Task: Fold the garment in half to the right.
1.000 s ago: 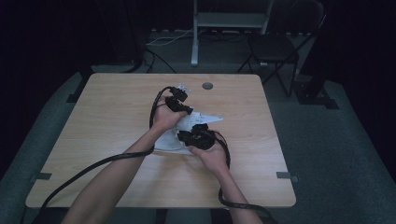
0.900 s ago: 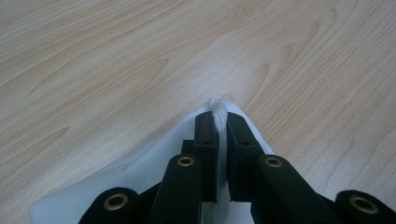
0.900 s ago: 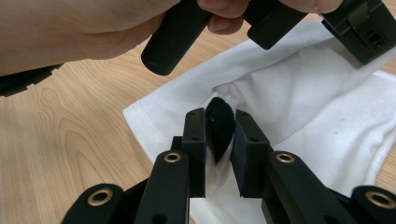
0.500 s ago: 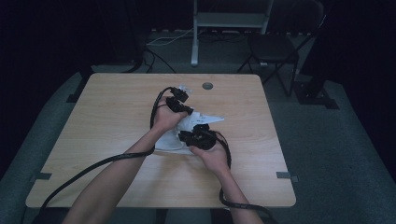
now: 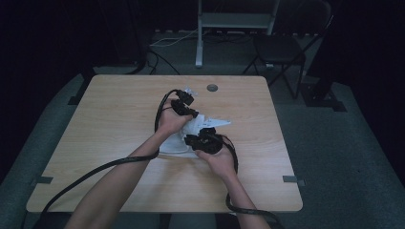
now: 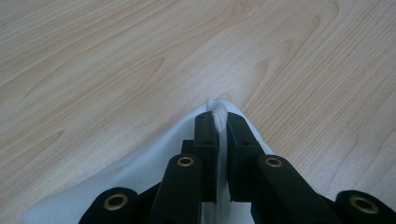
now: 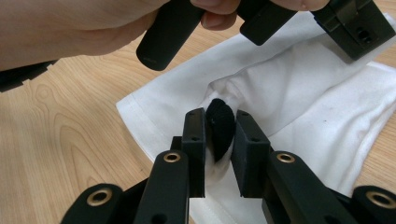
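Note:
A white cloth [image 5: 216,124] lies crumpled in the middle of the wooden table [image 5: 105,114]. My left gripper [image 5: 187,110] is at the cloth's far side, shut on a raised fold of it. In the left gripper view the white cloth [image 6: 140,177] is pinched thin between the jaws of the left gripper [image 6: 220,117]. My right gripper [image 5: 203,140] is at the near side. In the right gripper view the right gripper [image 7: 220,117] is shut on a small black piece [image 7: 220,128] and the white cloth [image 7: 299,107] bunched around it. The two grippers stand close together.
A round cable hole [image 5: 212,88] sits near the table's far edge. Behind the table stand a dark chair [image 5: 286,45] and a metal frame [image 5: 234,19]. Black cables [image 5: 95,171] trail from both grippers over the near edge. The other hand [image 7: 93,28] crosses the right gripper view's top.

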Demonstrator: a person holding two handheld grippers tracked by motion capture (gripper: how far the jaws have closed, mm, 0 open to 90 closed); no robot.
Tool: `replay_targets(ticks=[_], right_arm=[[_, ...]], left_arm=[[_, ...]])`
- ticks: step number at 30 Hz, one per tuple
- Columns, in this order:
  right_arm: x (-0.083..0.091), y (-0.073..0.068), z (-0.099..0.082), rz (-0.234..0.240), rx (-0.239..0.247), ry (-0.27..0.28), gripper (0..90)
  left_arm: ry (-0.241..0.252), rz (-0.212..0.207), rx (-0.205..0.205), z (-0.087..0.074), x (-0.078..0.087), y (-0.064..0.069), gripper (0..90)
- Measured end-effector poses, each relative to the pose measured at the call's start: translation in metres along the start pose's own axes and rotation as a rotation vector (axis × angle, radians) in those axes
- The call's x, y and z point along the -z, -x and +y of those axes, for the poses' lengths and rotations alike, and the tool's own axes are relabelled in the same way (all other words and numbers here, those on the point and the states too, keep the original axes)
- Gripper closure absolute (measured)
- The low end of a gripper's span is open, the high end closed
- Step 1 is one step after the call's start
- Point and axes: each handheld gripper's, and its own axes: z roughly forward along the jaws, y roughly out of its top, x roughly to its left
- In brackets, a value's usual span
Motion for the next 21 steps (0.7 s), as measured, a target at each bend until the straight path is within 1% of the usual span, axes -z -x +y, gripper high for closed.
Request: replay_targets(ticks=[5,7,10,12,21], right_arm=[[0.0007,0.0010,-0.0011,-0.001,-0.005,0.001,76.9],[0.0012,0.0019,-0.0015,-0.001,-0.002,0.003,76.8],[0.0027,0.0025,-0.0015,-0.007,-0.009,0.002,76.6],[0.0032,0.0032,-0.0013,-0.005,-0.006,0.010,76.6],[0.0056,0.0033,-0.0011,-0.007,-0.008,0.009,75.9]], left_arm=[[-0.005,0.001,-0.009,0.0006,-0.0016,0.0016,84.4],[-0.008,0.010,-0.016,0.0009,-0.0018,0.0024,84.4],[-0.011,0.011,-0.021,0.0019,-0.0017,0.0027,84.4],[-0.012,0.012,-0.023,0.0023,-0.0017,0.0028,84.4],[-0.009,0.013,-0.024,0.0041,-0.0013,0.0044,84.3]])
